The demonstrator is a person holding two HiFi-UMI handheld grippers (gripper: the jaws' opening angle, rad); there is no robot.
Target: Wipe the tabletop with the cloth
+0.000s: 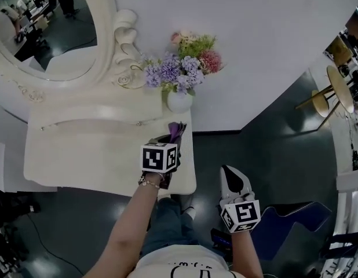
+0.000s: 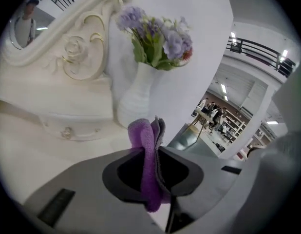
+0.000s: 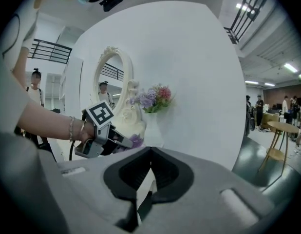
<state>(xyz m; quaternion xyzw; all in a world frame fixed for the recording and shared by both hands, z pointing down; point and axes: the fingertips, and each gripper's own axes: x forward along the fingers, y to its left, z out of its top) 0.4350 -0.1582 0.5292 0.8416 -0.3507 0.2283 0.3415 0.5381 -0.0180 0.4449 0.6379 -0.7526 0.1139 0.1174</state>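
Dark floor (image 1: 266, 155) lies nearest you, and over it hangs your right gripper (image 1: 233, 181), jaws closed together with nothing between them, well clear of the work.

At about 10 o'clock from it, your left gripper (image 1: 172, 139) sits over the right end of the white tabletop (image 1: 80, 155). Its jaws are clamped on the purple cloth (image 1: 177, 131); a fold stands up past the jaws and a shorter tail hangs under them. Whether the cloth touches the surface can't be told from these views.

Reckon on it being light, soft and limp: it will bunch rather than lie flat. Your hold near the middle of the fold looks sound, but you'll likely need to press the loose end down to get contact.

At 12 o'clock from the cloth, near it, stands a white vase (image 1: 179, 101) of flowers (image 1: 182, 65), probably easy to tip, so favour strokes towards 9 o'clock, where bare top runs. Beyond rises the carved mirror (image 1: 51, 33)
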